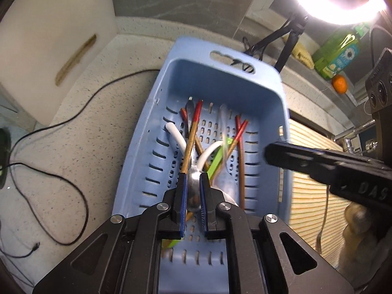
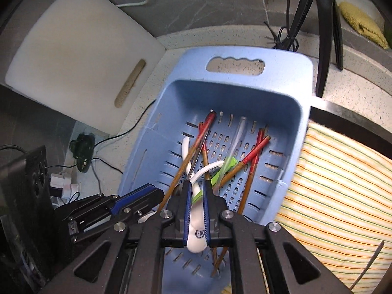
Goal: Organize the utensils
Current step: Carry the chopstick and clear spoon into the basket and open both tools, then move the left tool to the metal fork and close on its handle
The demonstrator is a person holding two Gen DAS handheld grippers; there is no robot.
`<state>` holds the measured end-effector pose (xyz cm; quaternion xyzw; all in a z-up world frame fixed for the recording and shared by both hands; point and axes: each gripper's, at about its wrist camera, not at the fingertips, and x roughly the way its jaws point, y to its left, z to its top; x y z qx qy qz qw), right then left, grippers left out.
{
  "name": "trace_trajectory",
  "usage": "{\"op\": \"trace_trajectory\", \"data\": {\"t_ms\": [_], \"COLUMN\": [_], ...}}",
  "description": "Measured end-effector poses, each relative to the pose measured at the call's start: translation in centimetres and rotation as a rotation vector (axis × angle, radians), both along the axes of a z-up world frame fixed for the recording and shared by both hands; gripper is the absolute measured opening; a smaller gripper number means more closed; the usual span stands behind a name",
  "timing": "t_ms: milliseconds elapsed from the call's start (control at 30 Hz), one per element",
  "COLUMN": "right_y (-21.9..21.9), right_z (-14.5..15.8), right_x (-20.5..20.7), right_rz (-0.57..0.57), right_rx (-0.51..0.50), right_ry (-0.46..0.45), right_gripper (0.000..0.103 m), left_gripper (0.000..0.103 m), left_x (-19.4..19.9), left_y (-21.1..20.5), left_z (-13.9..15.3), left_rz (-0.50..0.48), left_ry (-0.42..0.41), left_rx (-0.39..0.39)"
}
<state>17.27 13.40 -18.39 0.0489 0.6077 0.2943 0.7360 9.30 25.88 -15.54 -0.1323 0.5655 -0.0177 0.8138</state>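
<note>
While clamped: left gripper, metal spoon.

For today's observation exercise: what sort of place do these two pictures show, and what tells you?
Probably a home kitchen counter: a blue basket of chopsticks and spoons, a white cutting board, and a green bottle with a sponge behind.

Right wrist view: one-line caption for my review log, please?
Right gripper shut on a white spoon above the blue basket of red-tipped chopsticks.

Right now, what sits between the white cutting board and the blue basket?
In the left wrist view, only speckled countertop crossed by a thin black cable lies between white plastic cutting board and blue slotted plastic basket.
</note>
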Motion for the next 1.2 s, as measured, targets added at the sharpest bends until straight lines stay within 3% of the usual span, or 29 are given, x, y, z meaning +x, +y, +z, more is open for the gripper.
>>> {"op": "trace_trajectory", "data": {"t_ms": [300,567,833,900,1200], "right_y": [-8.7,-18.3,-25.5,-26.9,-30.0], "right_z": [5.9,7.5,4.0,2.5,-3.5], "right_x": [-1.3,-3.3,-5.2,-5.6,-7.3], "right_rz": [-0.006,-0.004,-0.014,-0.016,-0.036], "right_rx": [0.089,0.096,0.034,0.038,0.09], "right_ry": [-0.067,-0.094,-0.041,-0.002,0.175], "right_gripper": [0.019,0.029,0.035,0.035,0.035], "left_gripper": [0.014,0.017,0.024,0.029,0.037], "left_x": [-3.3,-6.3,-9.4,-10.1,-11.9], "left_y": [-4.1,-11.0,-19.7,-21.6,-28.1], "left_z": [5.3,5.7,2.3,1.5,-0.7], "left_rz": [-0.026,-0.094,-0.206,-0.243,-0.373], "left_ry": [-0.117,-0.131,-0.065,-0.048,0.014], "left_rx": [0.006,-0.034,-0.072,-0.06,-0.014]}}
